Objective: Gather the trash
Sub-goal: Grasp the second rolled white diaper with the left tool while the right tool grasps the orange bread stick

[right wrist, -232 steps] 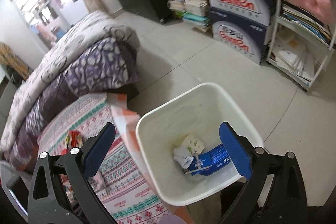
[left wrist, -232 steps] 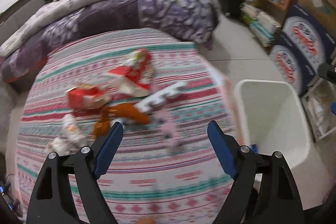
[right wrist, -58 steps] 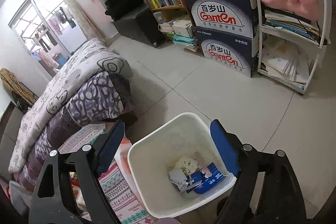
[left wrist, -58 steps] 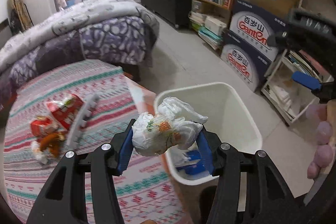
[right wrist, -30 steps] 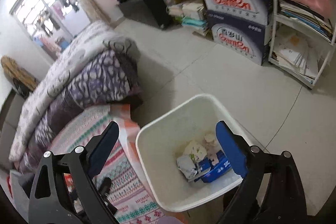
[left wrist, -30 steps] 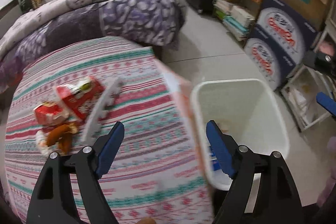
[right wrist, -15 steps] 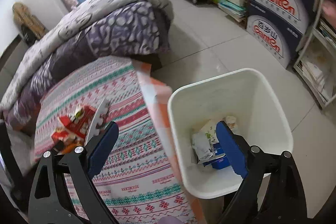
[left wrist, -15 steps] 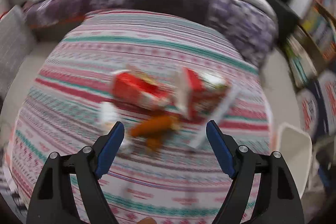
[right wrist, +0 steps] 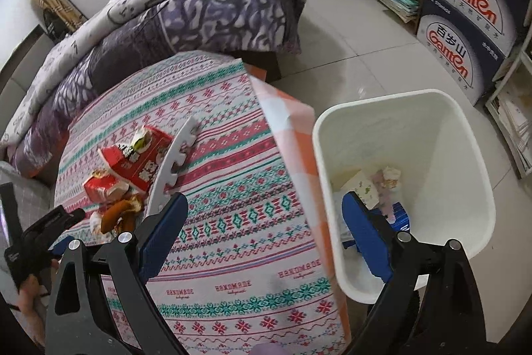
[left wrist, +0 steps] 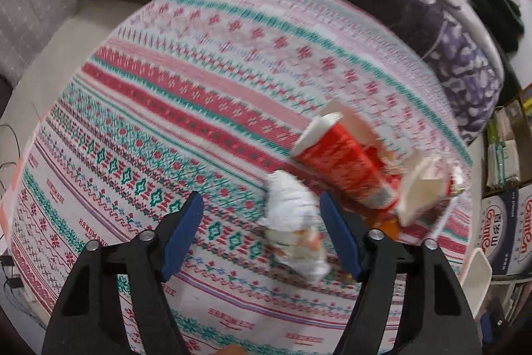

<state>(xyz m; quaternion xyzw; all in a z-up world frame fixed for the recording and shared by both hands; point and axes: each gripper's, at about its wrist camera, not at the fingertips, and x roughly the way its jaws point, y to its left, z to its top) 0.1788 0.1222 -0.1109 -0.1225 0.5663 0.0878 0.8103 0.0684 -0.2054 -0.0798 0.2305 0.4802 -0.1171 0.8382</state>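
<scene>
Between your left gripper (left wrist: 261,233)'s wide-spread fingers, nearer the right one, lies a crumpled white wrapper (left wrist: 294,227) on the patterned tablecloth (left wrist: 186,95). Centre it, press down and close low so you catch only the wrapper, not the red carton (left wrist: 345,165) just beyond it. Your right gripper (right wrist: 264,240) hangs open and empty beside the white bin (right wrist: 465,135), which already holds some trash.
</scene>
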